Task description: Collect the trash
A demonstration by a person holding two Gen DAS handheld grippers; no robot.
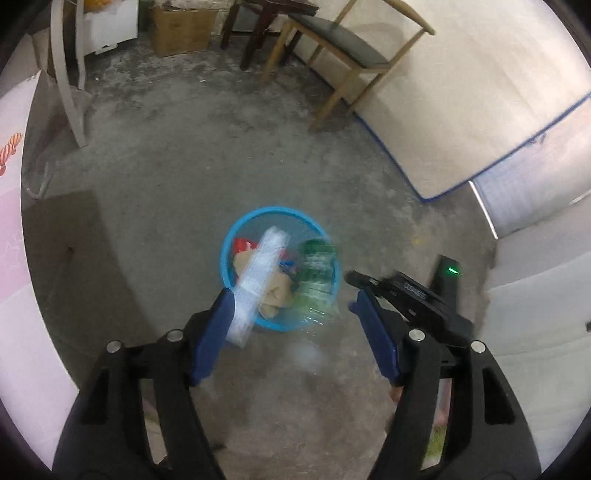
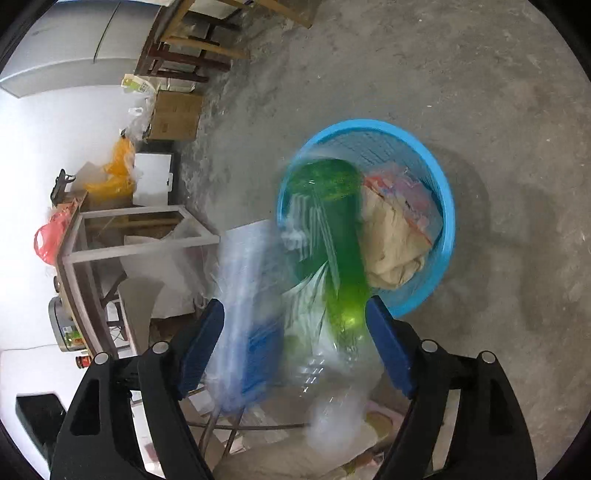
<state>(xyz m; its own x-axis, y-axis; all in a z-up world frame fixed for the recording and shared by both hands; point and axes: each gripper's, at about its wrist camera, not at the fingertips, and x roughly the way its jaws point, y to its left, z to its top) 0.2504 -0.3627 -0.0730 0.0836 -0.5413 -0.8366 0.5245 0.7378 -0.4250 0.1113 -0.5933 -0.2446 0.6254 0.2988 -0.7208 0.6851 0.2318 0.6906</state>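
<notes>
Rough grey concrete floor [image 1: 177,177] fills most of what I see under both grippers. Ahead of my left hand-held gripper [image 1: 291,302], far side of the room: wooden chair w/ dark padded seat [image 1: 343,48], and a brown cardboard box [image 1: 183,29] further off to the left.

Round blue plastic mesh basket [image 1: 236,236] stands on the floor just past the left gripper's tips, slightly below them; in the right wrist view the same basket [image 2: 448,206] lies ahead and a bit right of my right hand-held gripper [image 2: 295,317]. Inside it: crumpled beige paper or cloth [image 2: 391,240], plus sth red and pinkish, too blurred to name.

Green transparent plastic bottle [image 2: 332,229], motion-blurred, neck toward me, close against the right gripper's right blue pad, far end over the basket rim. Pads don't look pressed on it. From the left view the bottle [image 1: 317,273] sits over the basket's right side.

Clear ribbed plastic bottle or wrapper [image 1: 258,273], also blurred, runs from my left gripper's left blue pad out over the basket; can't tell if it touches the pad.

Left gripper: jaws wide apart, nothing clamped. Right gripper: jaws wide, green bottle between them but loose. Right gripper's black body [image 1: 417,295] shows just right of my left one.
</notes>
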